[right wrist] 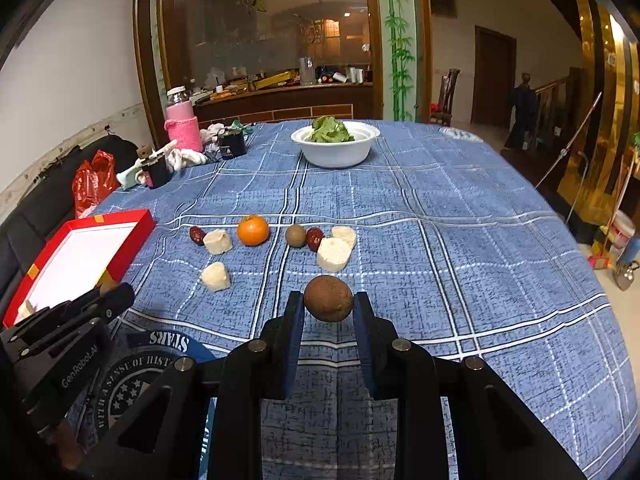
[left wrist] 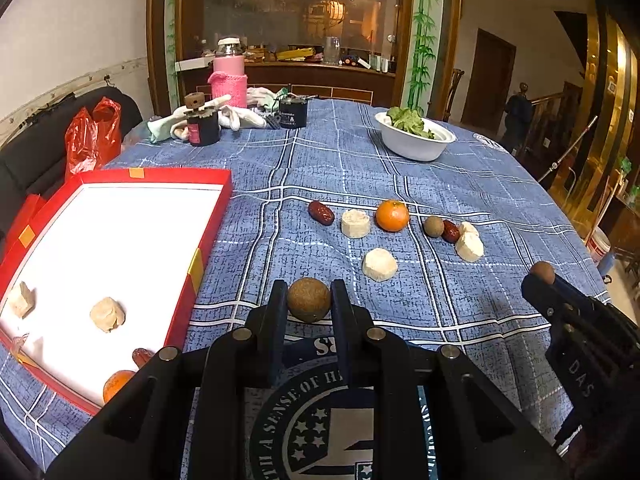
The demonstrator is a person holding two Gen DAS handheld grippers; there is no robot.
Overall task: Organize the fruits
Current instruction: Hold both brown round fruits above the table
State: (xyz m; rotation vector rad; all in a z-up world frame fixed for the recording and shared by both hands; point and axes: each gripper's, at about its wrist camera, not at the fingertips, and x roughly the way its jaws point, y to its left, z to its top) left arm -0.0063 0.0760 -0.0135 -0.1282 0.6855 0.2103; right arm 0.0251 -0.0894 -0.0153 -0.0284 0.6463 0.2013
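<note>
My left gripper (left wrist: pixel 309 296) is shut on a brown round fruit (left wrist: pixel 309 300), just right of the red tray (left wrist: pixel 208 232). My right gripper (right wrist: pixel 328 304) is shut on another brown round fruit (right wrist: pixel 328 298) above the cloth; it also shows in the left wrist view (left wrist: pixel 543 273). On the cloth lie an orange (left wrist: pixel 392 215), red dates (left wrist: pixel 321 213), pale chunks (left wrist: pixel 355 223) and a small brown fruit (left wrist: pixel 433 226). The tray holds two pale chunks (left wrist: pixel 107 314), a date (left wrist: pixel 142 357) and an orange (left wrist: pixel 116 384).
A white bowl of greens (left wrist: pixel 414 140) stands at the back of the blue checked tablecloth (left wrist: pixel 320 160). A pink-sleeved bottle (left wrist: pixel 229 74), black jars (left wrist: pixel 204 128), white gloves and a red bag (left wrist: pixel 94 136) sit far left. The table edge curves at right.
</note>
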